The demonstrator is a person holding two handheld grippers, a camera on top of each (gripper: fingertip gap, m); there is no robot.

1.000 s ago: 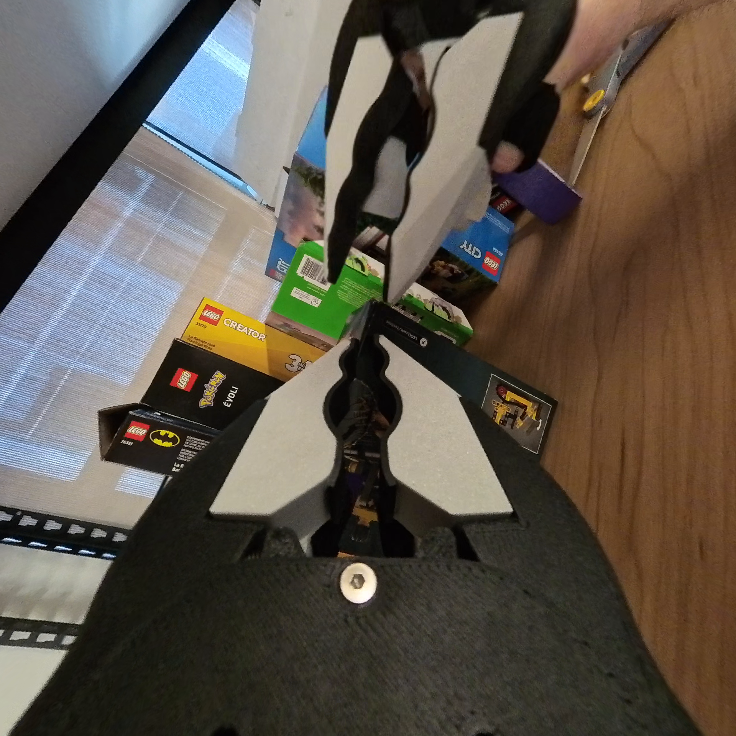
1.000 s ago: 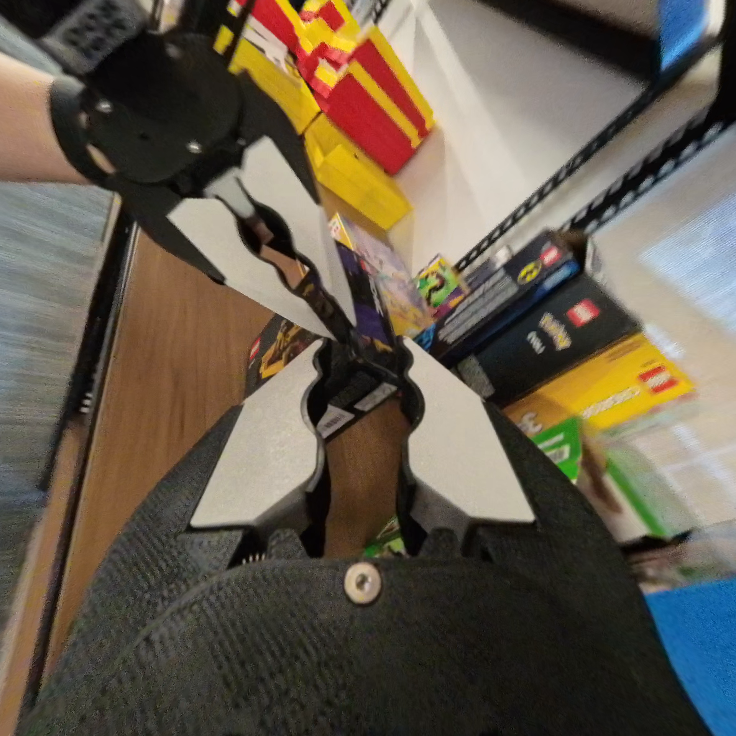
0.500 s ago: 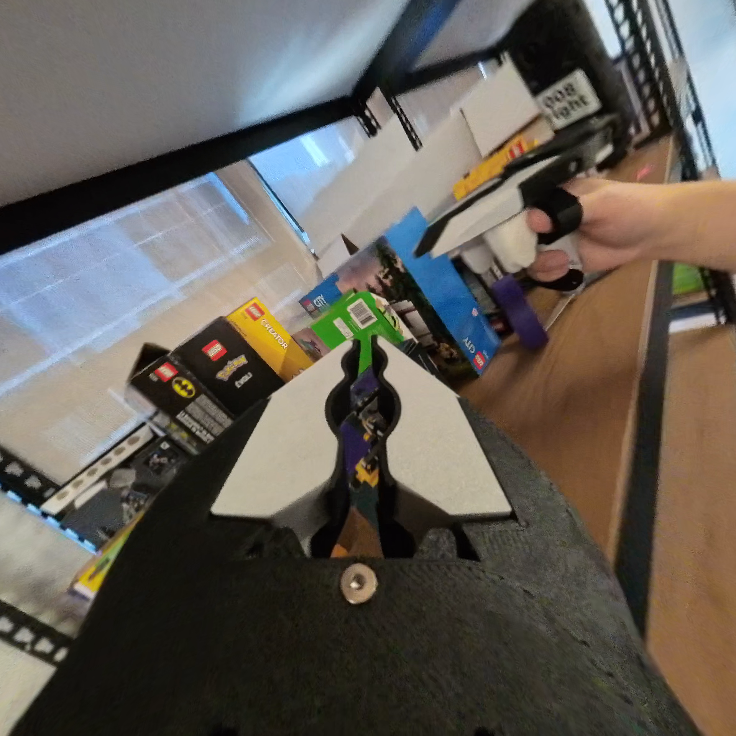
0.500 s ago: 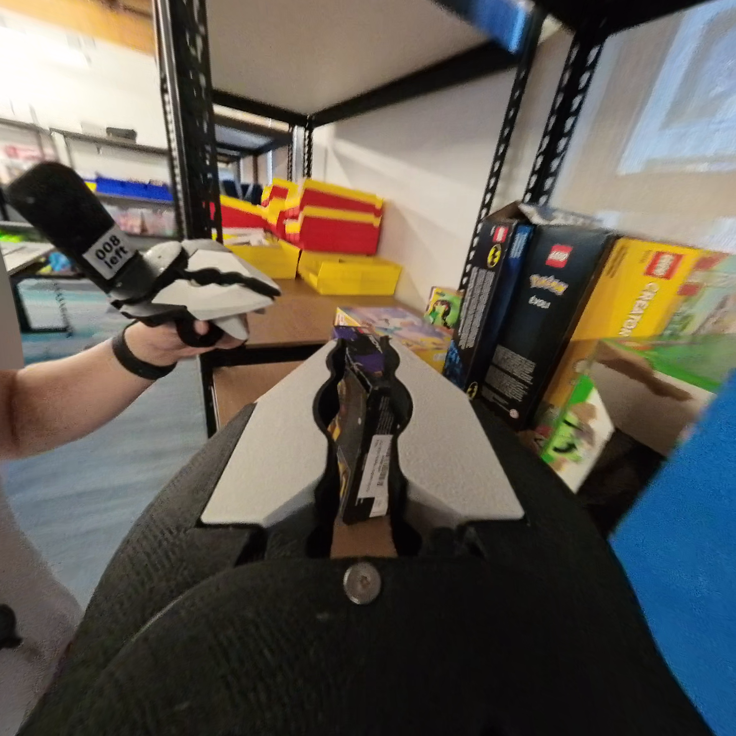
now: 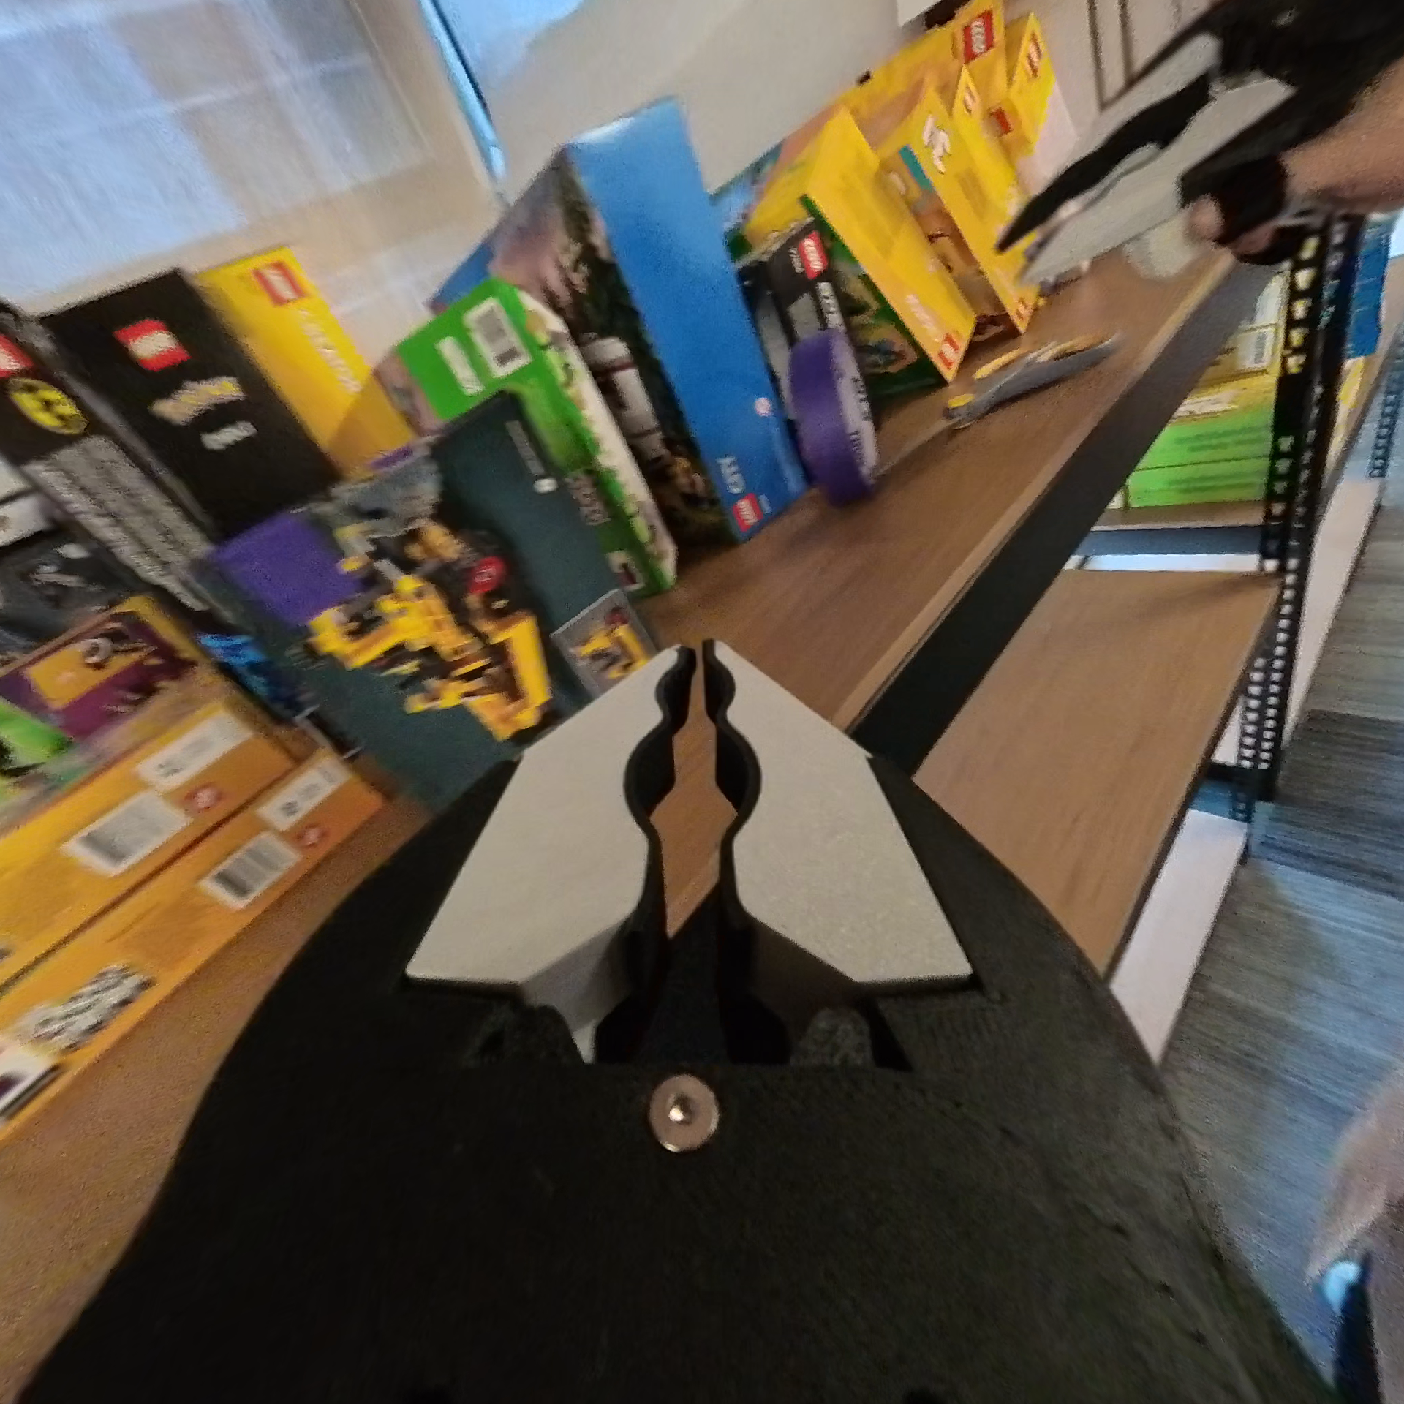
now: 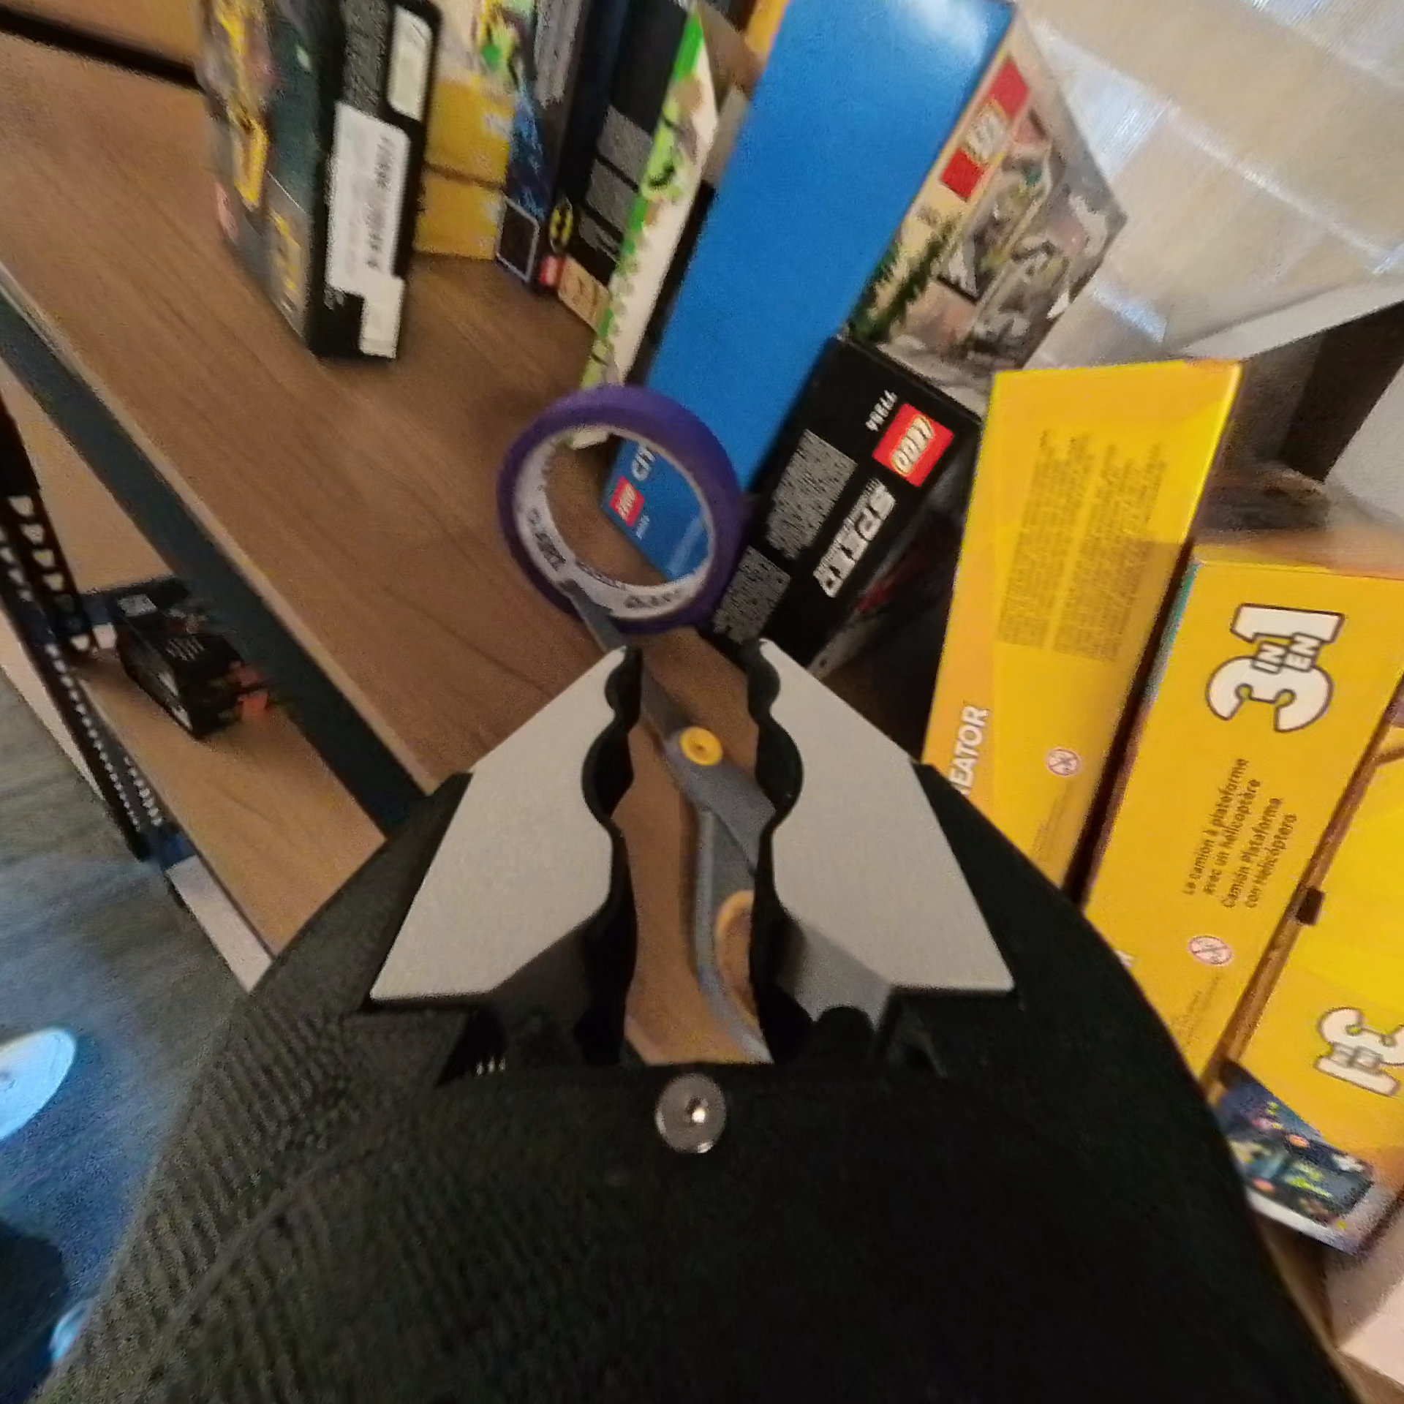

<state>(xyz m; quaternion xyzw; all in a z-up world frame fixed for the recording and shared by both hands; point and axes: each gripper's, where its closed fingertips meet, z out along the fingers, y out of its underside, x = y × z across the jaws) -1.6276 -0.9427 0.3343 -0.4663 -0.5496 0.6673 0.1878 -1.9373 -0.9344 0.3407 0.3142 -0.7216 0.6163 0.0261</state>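
- Wooden shelf board (image 5: 851,608) on a black metal rack carries a row of upright toy-brick boxes; floor shows beyond its front edge
- left gripper (image 5: 700,655) hangs over bare wood near the shelf's front edge; its fingertips stand nearly together with only a thin slit between them, and nothing sits in it
- just ahead and to its left stands a dark teal box with a yellow vehicle picture (image 5: 456,608), upright; a green box (image 5: 532,395) and a tall blue box (image 5: 684,304) stand farther ahead
- orange flat boxes (image 5: 152,836) lie to the left gripper's left
- right gripper (image 6: 691,661) is parted, empty, above grey-handled scissors with a yellow pivot (image 6: 703,775) that lie on the wood between its fingers; whether they touch the fingers cannot be told
- purple tape roll (image 6: 619,509) stands on edge just ahead of the right gripper's tips, against the blue box
- yellow boxes (image 6: 1064,608) stand to its right; a black box (image 6: 858,494) stands ahead
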